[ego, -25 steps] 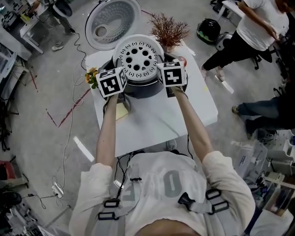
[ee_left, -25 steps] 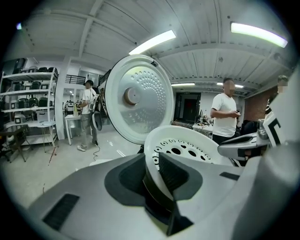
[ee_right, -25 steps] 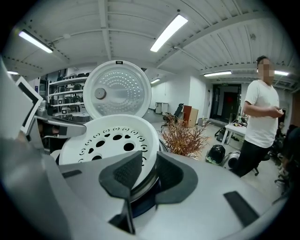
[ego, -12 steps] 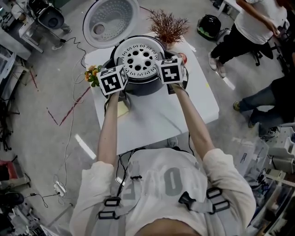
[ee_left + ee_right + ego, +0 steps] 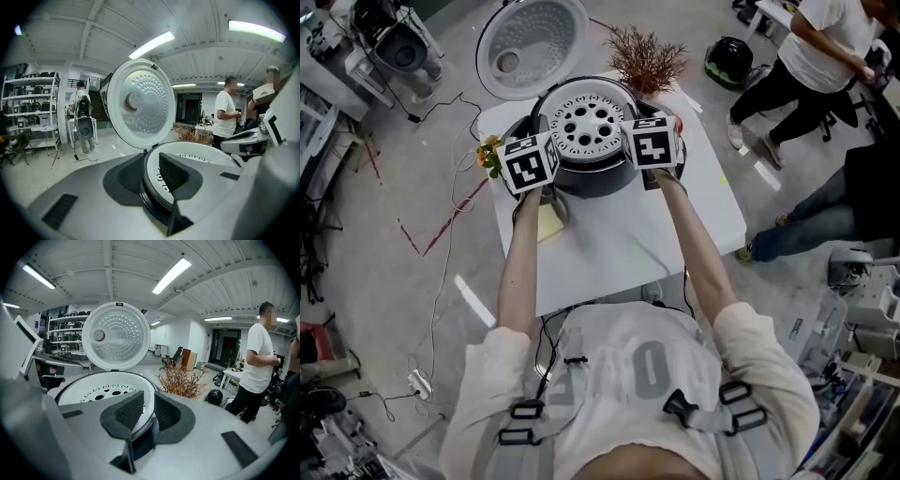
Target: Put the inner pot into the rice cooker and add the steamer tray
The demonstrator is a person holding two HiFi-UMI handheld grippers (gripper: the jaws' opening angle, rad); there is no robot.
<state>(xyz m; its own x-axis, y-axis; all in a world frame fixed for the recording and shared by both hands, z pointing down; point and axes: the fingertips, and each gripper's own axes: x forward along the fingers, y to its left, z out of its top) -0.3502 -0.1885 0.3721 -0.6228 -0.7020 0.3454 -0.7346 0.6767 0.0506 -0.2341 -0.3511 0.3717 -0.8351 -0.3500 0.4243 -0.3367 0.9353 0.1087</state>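
Small white table (image 5: 619, 253): left gripper (image 5: 151, 180) jaws clamp the rim of the round white perforated steamer tray (image 5: 586, 122), right gripper (image 5: 146, 414) jaws just closed on its opposite rim, and it's probably light, stiff and slick.

steamer tray (image 5: 586, 127): white, pierced with rings of round dark holes
rice cooker (image 5: 581, 180): black body
lid (image 5: 532, 39): white rim, silvery inner plate dotted with rows of small dimples
counter (image 5: 623, 239): plain white
left hand-held gripper (image 5: 155, 180): pale grey shell, black ribbed pads, white cube printed with black square markers
dried plant (image 5: 645, 58): reddish brown
flowers (image 5: 487, 155): yellow and orange, a little green
floor (image 5: 412, 169): grey, crossed by thin red lines
shirt (image 5: 628, 375): off-white with grey print, grey straps, black buckles
bystander (image 5: 820, 47): white top, black trousers
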